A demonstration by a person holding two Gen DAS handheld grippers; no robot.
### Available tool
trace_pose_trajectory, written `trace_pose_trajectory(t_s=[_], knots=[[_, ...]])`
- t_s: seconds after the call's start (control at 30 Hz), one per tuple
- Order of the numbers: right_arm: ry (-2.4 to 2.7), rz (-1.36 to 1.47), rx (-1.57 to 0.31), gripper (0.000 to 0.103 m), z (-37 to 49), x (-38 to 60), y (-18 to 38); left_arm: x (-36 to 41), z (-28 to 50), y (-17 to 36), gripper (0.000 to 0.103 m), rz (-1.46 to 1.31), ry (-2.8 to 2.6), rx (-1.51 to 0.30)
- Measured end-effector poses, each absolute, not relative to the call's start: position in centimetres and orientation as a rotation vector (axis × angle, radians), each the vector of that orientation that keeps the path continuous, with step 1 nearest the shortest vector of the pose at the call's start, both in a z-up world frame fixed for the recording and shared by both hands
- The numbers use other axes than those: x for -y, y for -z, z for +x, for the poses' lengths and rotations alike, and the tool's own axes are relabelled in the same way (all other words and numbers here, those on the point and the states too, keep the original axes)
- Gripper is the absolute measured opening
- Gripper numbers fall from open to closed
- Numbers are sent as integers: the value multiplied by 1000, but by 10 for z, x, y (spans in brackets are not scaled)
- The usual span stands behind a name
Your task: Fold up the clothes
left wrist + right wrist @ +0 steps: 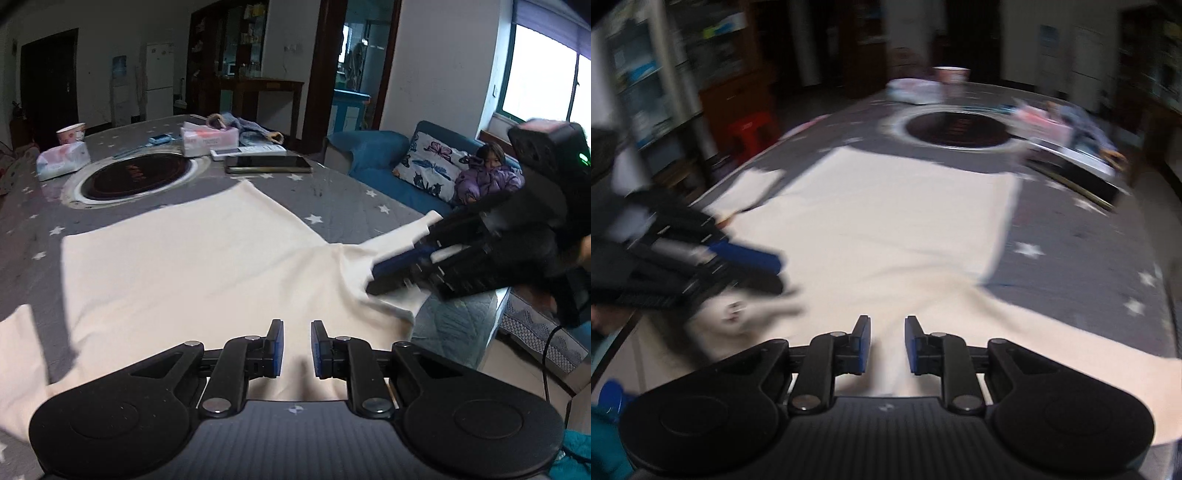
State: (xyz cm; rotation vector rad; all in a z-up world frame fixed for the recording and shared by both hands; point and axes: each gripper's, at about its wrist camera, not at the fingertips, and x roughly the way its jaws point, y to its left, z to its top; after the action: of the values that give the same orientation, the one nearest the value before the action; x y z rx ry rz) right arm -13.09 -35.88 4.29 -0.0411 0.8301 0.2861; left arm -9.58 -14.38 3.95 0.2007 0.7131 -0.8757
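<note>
A cream shirt (pixel 192 258) lies spread flat on the grey star-print tablecloth (pixel 332 192); it also shows in the right wrist view (pixel 886 221). My left gripper (pixel 297 347) hovers over the shirt's near edge with its jaws a little apart and nothing between them. My right gripper (pixel 887 343) is likewise open over the shirt near its right sleeve. In the left wrist view the right gripper (pixel 384 277) comes in from the right, low over the sleeve. In the right wrist view the left gripper (pixel 768 269) is a blurred shape at the left.
A round black hotplate (pixel 136 177) is set in the table beyond the shirt. Tissue packs (pixel 62 160), a cup (pixel 71 133), a phone (pixel 267 164) and a remote lie at the far end. A blue sofa (pixel 388 162) with a child stands right of the table.
</note>
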Motion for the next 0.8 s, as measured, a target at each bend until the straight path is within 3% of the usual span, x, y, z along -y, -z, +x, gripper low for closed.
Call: trace_pose_trajectory(t_s=[0.37,0.5,0.73,0.8], knots=[[-141,-4,-838,19,-94,395,-19,134,-105,-26,20,133,862,-753],[-146,-40,-844,22,-94,389,-19,99,-87,-41,31,85,727,-696],[-140,-61,-851,25,-92,385,-19,34,-21,-41,32,5,336,-708],[-143,-65,-853,27,-92,384,-19,26,-7,-37,38,11,255,-711]])
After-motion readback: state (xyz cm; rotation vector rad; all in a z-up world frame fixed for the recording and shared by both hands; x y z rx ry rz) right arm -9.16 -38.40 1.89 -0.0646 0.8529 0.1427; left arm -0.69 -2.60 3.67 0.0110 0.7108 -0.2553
